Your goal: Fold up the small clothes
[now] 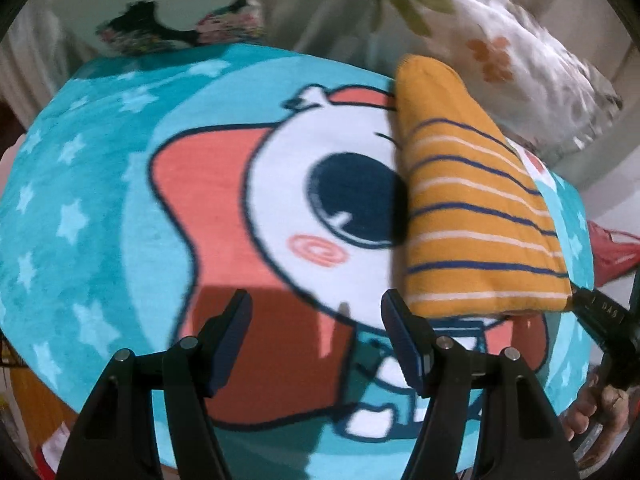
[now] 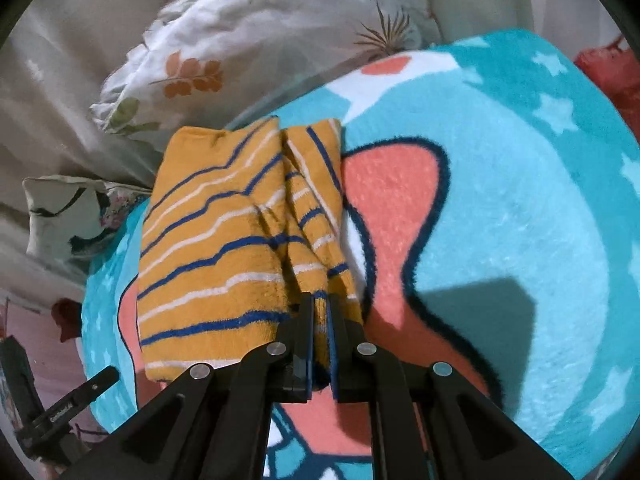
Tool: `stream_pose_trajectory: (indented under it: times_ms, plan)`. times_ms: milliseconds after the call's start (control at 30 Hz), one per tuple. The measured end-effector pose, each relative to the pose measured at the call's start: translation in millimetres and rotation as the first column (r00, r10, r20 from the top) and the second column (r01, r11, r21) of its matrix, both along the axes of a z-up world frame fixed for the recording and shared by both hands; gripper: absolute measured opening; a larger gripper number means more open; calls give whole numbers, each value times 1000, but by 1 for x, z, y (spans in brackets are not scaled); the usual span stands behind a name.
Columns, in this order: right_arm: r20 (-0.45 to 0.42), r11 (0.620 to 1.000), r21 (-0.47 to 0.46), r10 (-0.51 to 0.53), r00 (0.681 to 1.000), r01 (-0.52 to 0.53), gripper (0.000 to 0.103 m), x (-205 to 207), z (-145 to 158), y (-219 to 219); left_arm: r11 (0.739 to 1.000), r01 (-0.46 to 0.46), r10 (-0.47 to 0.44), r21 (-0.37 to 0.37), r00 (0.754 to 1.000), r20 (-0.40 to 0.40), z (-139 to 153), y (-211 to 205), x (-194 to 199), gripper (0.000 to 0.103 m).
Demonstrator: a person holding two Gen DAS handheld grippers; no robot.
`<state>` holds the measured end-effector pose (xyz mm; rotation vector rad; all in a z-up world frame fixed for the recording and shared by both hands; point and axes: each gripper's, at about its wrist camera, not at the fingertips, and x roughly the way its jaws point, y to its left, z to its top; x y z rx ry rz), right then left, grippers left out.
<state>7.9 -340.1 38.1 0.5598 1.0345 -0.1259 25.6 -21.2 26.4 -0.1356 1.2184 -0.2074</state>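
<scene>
A small orange garment with blue and white stripes (image 1: 472, 204) lies folded on a teal cartoon blanket (image 1: 100, 200). My left gripper (image 1: 316, 320) is open and empty, just left of the garment's near edge. My right gripper (image 2: 320, 308) is shut on the garment's (image 2: 212, 240) near right fold, pinching a bunched ridge of cloth between its jaws. In the left wrist view the right gripper (image 1: 592, 312) shows at the garment's near right corner. The left gripper's body (image 2: 60, 408) shows at the lower left of the right wrist view.
A white floral pillow (image 1: 520, 52) lies beyond the garment, also in the right wrist view (image 2: 240, 40). A patterned cushion (image 1: 176, 28) sits at the blanket's far side. Red cloth (image 1: 612, 248) lies off the blanket's right edge. The blanket (image 2: 520, 200) spreads wide to the right.
</scene>
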Motion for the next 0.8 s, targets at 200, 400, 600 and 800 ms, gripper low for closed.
stream_pose_trajectory:
  times_ms: [200,400,600,800]
  plan:
    - [-14,999,-32,-40,999,40,6,-11,4,-36,999,44,-45,5,999,17,-1,-26,-7,66]
    - [-92,999,-47,-32,995,28,6,-10,-21,-47,998,66,-66,1,998,-2,-7,-35,-1,66]
    - [-46,1000,18,23,999,-23,10,-5,-1,-51,998,59,-59,-8,998,18,-2,-27,22,66]
    - [132,996,84,8,991,-19,72,6,46,-67,987,111,-107,-114,993,41,-5,-32,57,74]
